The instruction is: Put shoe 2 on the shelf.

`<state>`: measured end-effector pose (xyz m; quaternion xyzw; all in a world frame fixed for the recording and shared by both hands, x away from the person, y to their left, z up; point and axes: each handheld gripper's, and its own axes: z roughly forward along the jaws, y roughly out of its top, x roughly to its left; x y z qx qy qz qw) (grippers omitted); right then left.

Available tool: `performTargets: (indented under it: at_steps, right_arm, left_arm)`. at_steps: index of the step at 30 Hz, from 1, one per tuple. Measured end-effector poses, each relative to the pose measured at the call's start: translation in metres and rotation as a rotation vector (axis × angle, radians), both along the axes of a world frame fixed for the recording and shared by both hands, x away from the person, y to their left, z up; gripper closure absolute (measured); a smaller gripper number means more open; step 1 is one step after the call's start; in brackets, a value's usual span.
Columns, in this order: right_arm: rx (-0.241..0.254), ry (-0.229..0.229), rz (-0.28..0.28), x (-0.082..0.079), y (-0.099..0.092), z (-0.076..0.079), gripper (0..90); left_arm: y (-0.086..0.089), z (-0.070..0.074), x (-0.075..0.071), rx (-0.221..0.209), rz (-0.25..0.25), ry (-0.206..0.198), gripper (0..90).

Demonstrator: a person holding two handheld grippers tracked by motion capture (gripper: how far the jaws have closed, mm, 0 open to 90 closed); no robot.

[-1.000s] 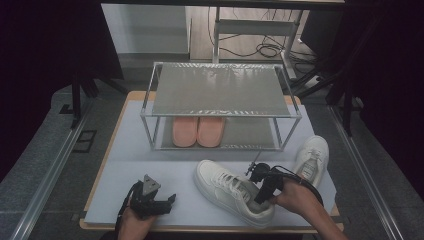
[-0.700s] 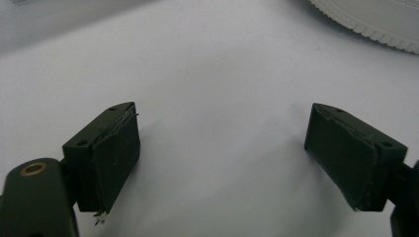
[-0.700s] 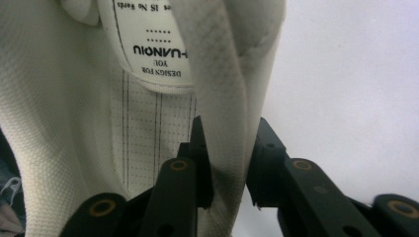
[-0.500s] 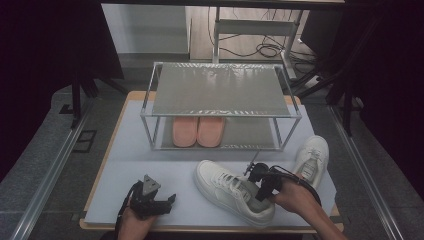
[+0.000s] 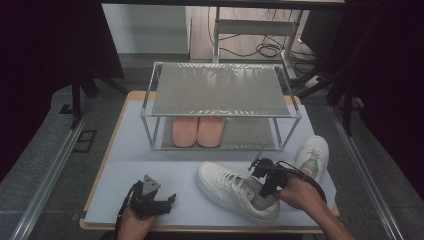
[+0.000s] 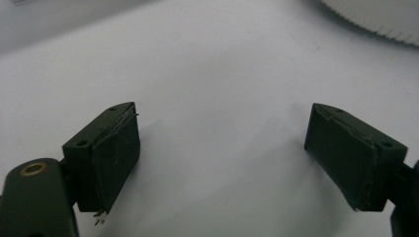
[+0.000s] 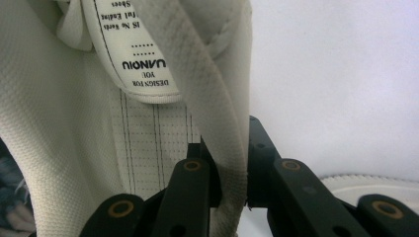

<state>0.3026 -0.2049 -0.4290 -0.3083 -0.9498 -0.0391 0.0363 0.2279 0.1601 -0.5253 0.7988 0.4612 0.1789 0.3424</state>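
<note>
At table front, 5 o'clock | right gripper (image 5: 267,192) has just closed, pinching white sneaker (image 5: 235,190) collar, likely for lifting | left gripper (image 5: 150,200) open, idle at 7 o'clock.

Two white sneakers lie on the counter (image 5: 125,165): one sneaker (image 5: 235,190) at lower centre of the high view and a second sneaker (image 5: 313,156) at the right edge of the mat. One pair of pink slippers (image 5: 198,131), two in all, sits in the middle of the frame on the lower tier of the single metal shoe rack (image 5: 220,90). Two tools are counted: the left tool (image 5: 167,201) at lower left and the right tool (image 5: 264,192) at lower right.
</note>
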Motion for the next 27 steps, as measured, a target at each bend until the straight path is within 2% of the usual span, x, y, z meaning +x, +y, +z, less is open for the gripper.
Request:
performTargets:
  at_steps: [3, 8, 9, 10, 15, 16, 27]
  right_arm:
    - [0.014, -0.011, -0.005, 0.0, -0.003, 0.008, 83.4]
    - [0.031, -0.028, -0.004, 0.001, -0.004, 0.03, 83.3]
    - [0.031, -0.028, -0.004, 0.001, -0.004, 0.03, 83.3]
    - [0.038, -0.035, 0.001, 0.001, -0.003, 0.038, 83.3]
    - [0.048, -0.052, 0.005, 0.001, -0.002, 0.054, 83.2]
    - [0.048, -0.055, 0.004, 0.002, -0.001, 0.061, 83.3]
    - [0.1, -0.053, -0.018, 0.009, 0.002, 0.095, 83.2]
  left_arm:
    - [0.0, 0.0, 0.0, -0.003, 0.003, -0.001, 13.8]
    - [0.0, 0.0, 0.0, 0.001, 0.001, -0.002, 13.6]
    - [0.0, 0.0, 0.0, 0.001, 0.0, -0.002, 13.6]
    - [0.0, 0.0, 0.0, 0.001, 0.0, -0.002, 13.6]
    - [0.0, 0.0, 0.0, 0.001, 0.001, -0.002, 13.6]
    - [0.0, 0.0, 0.0, 0.001, 0.001, -0.002, 13.6]
    - [0.0, 0.0, 0.0, 0.005, -0.002, -0.001, 13.6]
